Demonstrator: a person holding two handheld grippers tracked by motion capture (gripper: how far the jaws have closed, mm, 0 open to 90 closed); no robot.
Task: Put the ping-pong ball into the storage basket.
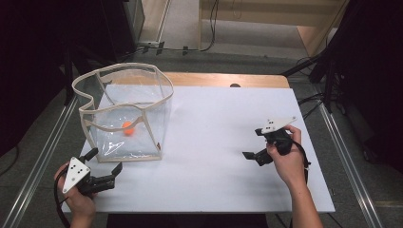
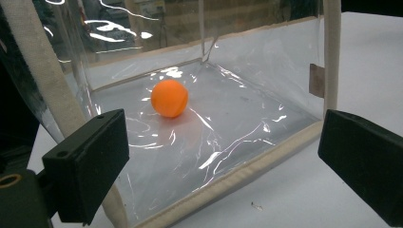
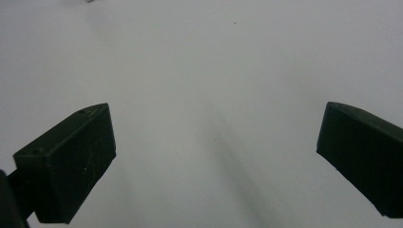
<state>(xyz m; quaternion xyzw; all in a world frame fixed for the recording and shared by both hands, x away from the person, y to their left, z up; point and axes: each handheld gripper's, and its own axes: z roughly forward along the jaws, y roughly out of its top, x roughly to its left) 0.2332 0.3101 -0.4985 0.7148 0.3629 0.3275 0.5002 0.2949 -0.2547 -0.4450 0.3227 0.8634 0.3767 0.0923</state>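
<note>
Left tool (image 1: pixel 105 161) sits at the counter's (image 1: pixel 223 142) near-left corner, jaws spread wide and gripping nothing, aimed at about one o'clock toward the clear bag (image 1: pixel 124 114). That bag stands upright just beyond the jaw tips, mouth open to the ceiling, cream trim (image 2: pixel 237 178) running along its bottom edge. Inside, on the bag's floor, rests the orange ball (image 1: pixel 127 128), a little left of centre; in the left gripper view the orange ball (image 2: pixel 169 98) lies dead ahead at twelve o'clock, behind the near plastic wall.

Right tool (image 1: pixel 254 156) is well apart at three o'clock from the bag, jaws also wide apart and empty, hovering over bare white counter. So the left hand is plainly the nearer one.

My read: the ball can't be taken straight through that wall, so the way in is over the rim from above. Plenty of open counter lies to the bag's right; the left side runs close to the counter edge.
</note>
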